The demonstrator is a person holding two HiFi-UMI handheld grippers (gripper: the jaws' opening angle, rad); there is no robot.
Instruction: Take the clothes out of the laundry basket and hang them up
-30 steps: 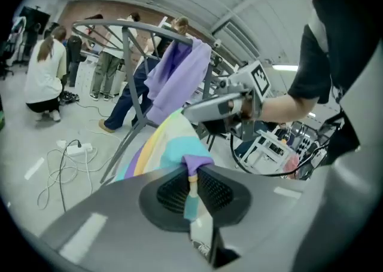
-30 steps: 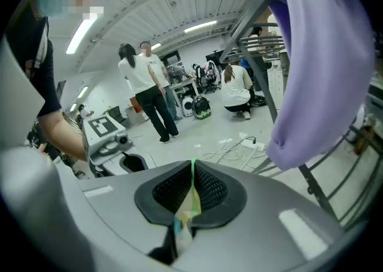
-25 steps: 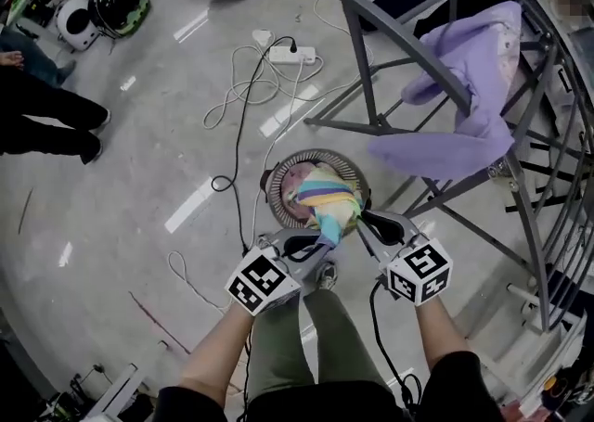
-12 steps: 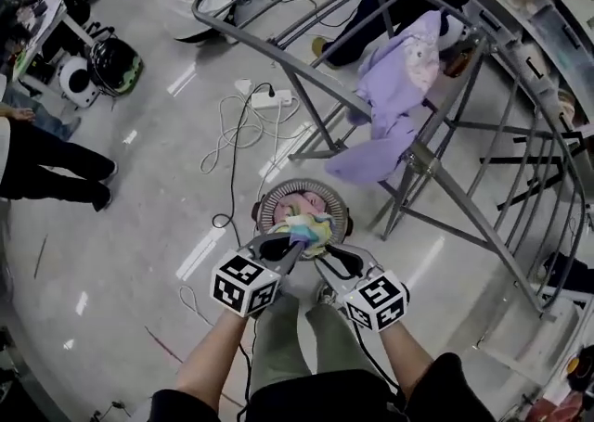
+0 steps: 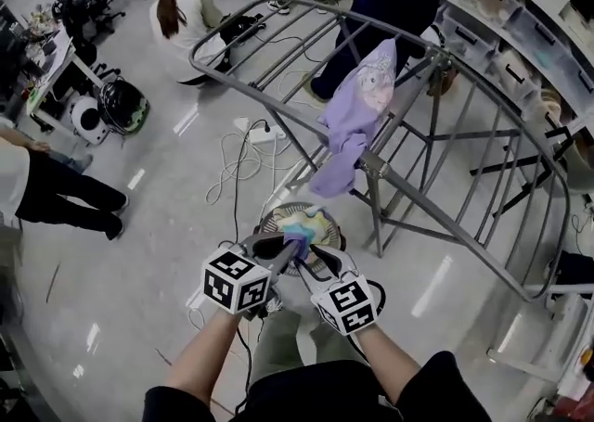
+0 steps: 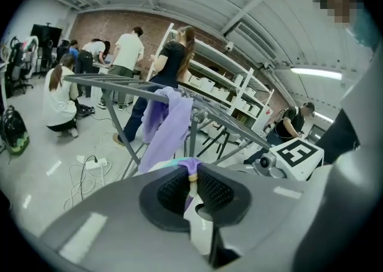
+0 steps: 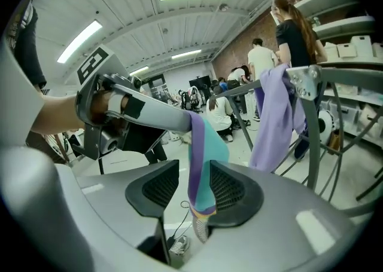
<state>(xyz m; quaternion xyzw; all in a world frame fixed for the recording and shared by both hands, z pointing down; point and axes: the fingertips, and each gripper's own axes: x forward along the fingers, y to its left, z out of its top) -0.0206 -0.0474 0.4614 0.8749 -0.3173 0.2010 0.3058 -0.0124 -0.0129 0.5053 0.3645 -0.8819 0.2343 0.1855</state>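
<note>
My left gripper point(image 5: 290, 246) is shut on a thin edge of the pastel striped garment point(image 5: 304, 223), which trails down into the round laundry basket point(image 5: 267, 223) below. In the left gripper view the purple and teal cloth is pinched between the pads of the left gripper point(image 6: 191, 172). The jaws of my right gripper point(image 7: 194, 187) have just been opening. They stand apart, and the cloth strip point(image 7: 202, 163) hangs loose between them from the left gripper's tips point(image 7: 179, 118). A lilac garment point(image 5: 357, 109) hangs over the grey metal rack point(image 5: 418, 86).
White cables and a power strip point(image 5: 255, 128) lie on the floor beyond the basket. One person crouches point(image 5: 186, 21) at the far left, and others stand behind the rack. Shelving with boxes point(image 5: 520, 40) lines the right side. My legs are directly below the grippers.
Both grippers have risen above the basket, the left one pulling the striped garment up. The head view has tilted up, so more of the rack and the people shows.
</note>
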